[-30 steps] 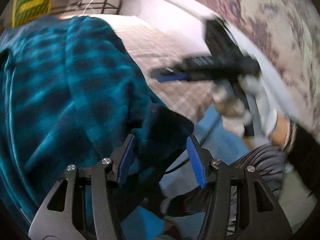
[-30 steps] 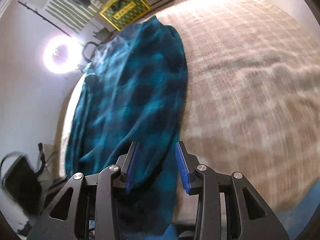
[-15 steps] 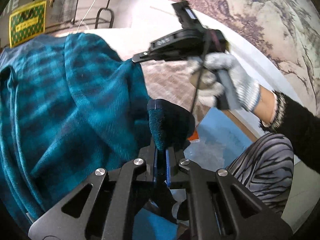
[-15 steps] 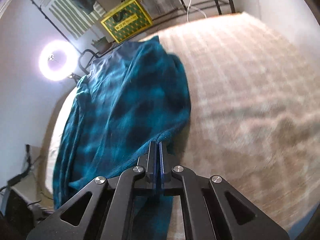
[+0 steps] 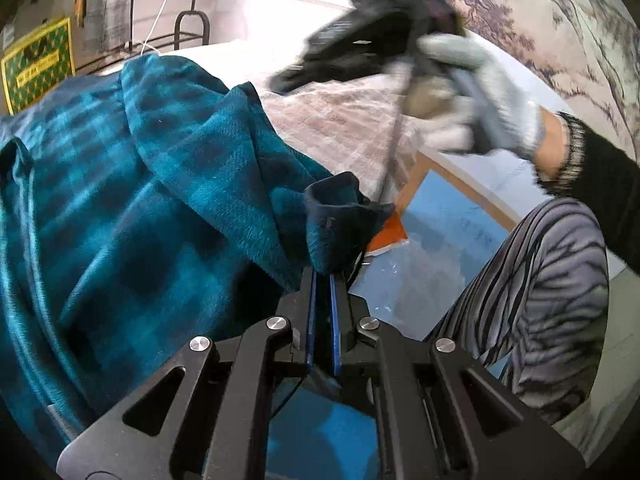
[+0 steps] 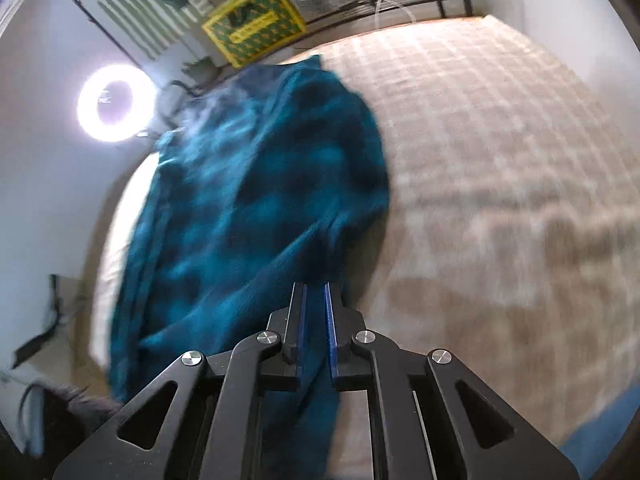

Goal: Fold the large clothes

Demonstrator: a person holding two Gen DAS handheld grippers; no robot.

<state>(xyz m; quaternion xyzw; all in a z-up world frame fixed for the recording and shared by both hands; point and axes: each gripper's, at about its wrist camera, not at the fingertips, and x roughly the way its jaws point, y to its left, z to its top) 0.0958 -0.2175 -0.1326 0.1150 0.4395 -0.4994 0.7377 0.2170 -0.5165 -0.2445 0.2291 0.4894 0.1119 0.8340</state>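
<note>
A large teal and dark checked fleece garment [image 5: 140,200] lies along the left side of a bed, its near end hanging over the edge. My left gripper [image 5: 322,276] is shut on a bunched dark corner of it [image 5: 336,216], held just off the bed edge. In the right wrist view the same garment [image 6: 260,200] runs away from me, blurred. My right gripper [image 6: 314,292] is shut on its near edge, with cloth filling the narrow gap between the blue pads [image 6: 330,320]. A gloved hand [image 5: 492,92] carries that gripper, blurred, above the bed.
A beige checked bed cover [image 6: 500,160] spreads out to the right of the garment. A lit ring light [image 6: 116,102], a yellow-green box [image 6: 256,24] and a metal rack [image 6: 400,0] stand beyond the bed. The person's striped trouser leg [image 5: 540,300] stands on a blue floor [image 5: 440,232].
Both grippers went from open around the garment's near edge to shut on it. The right one has since risen with the cloth; the left has shifted sideways holding its corner.
</note>
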